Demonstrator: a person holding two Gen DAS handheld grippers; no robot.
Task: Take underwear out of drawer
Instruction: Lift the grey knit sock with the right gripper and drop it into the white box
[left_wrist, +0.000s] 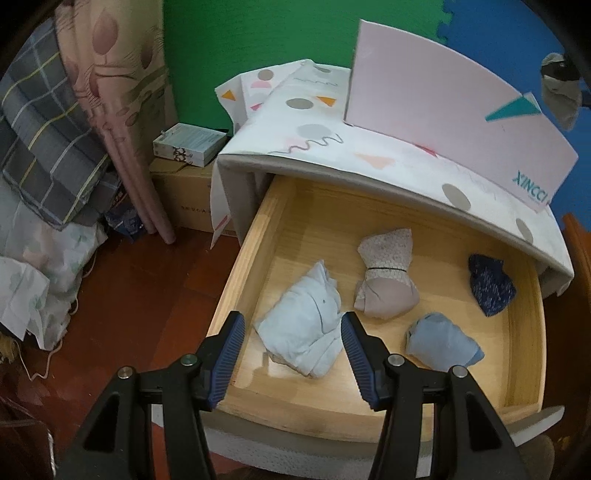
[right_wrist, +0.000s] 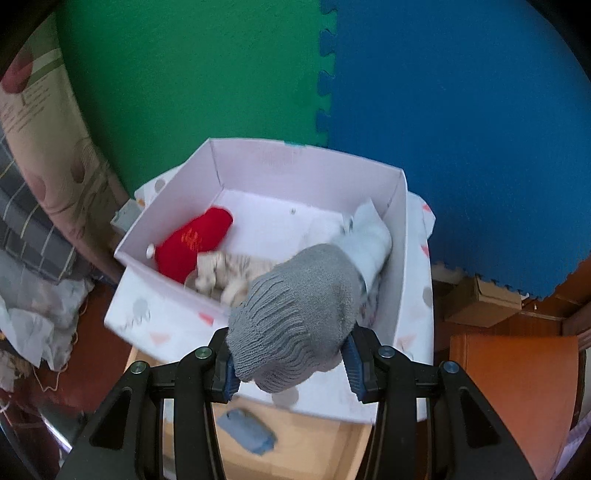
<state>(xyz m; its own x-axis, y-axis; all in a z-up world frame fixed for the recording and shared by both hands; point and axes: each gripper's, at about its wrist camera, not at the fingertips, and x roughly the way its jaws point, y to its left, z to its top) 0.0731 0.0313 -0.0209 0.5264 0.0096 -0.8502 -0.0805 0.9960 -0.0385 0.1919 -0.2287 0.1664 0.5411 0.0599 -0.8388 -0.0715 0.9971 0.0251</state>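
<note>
In the left wrist view the wooden drawer (left_wrist: 255, 254) stands pulled out. In it lie a pale blue folded piece of underwear (left_wrist: 306, 325), a beige one (left_wrist: 388, 273), a dark blue one (left_wrist: 489, 284) and a light blue one (left_wrist: 439, 341). My left gripper (left_wrist: 293, 334) is open, its fingers on either side of the pale blue piece, above it. In the right wrist view my right gripper (right_wrist: 290, 358) is shut on a grey knitted piece (right_wrist: 295, 317), held over the near edge of the pink box (right_wrist: 177, 225), which holds a red piece (right_wrist: 195, 240), a beige one and a white one.
The cabinet top is covered by a white patterned cloth (left_wrist: 325, 140); the pink box (left_wrist: 443, 110) stands on it. Curtain, folded bedding (left_wrist: 44, 140) and cardboard boxes (left_wrist: 184, 199) lie left on the red-brown floor. Green and blue foam mats line the wall behind.
</note>
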